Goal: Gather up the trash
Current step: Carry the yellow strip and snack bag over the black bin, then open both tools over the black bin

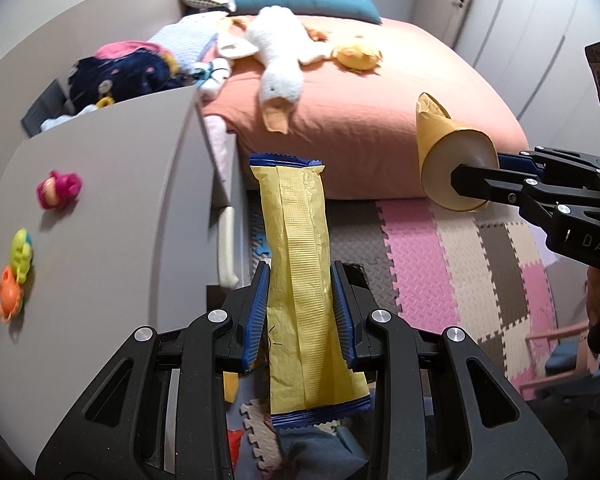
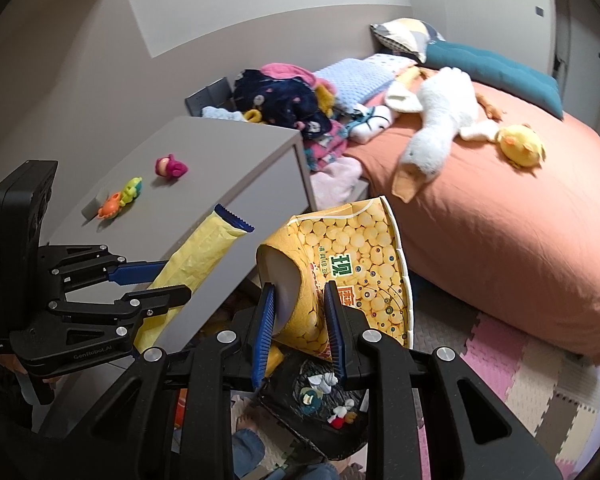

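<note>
A: Left to right: grey cabinet top (image 1: 112,184) carrying a pink toy (image 1: 58,190) and green and orange ones, then the salmon-covered bed (image 1: 380,120) with a plush goose (image 1: 278,60), foam puzzle mats (image 1: 440,248) below.

B: Any writing?

A: "GenRobot.AI" on the left gripper (image 2: 172,280), Chinese characters on the paper cup (image 2: 352,272).

B: The grips?

A: Left gripper's jaws are nearly closed, pinching a long yellow wrapper (image 1: 300,280). Right gripper (image 2: 300,320) clamps the cup's wall, held above a black trash bag (image 2: 320,400) containing scraps.
</note>
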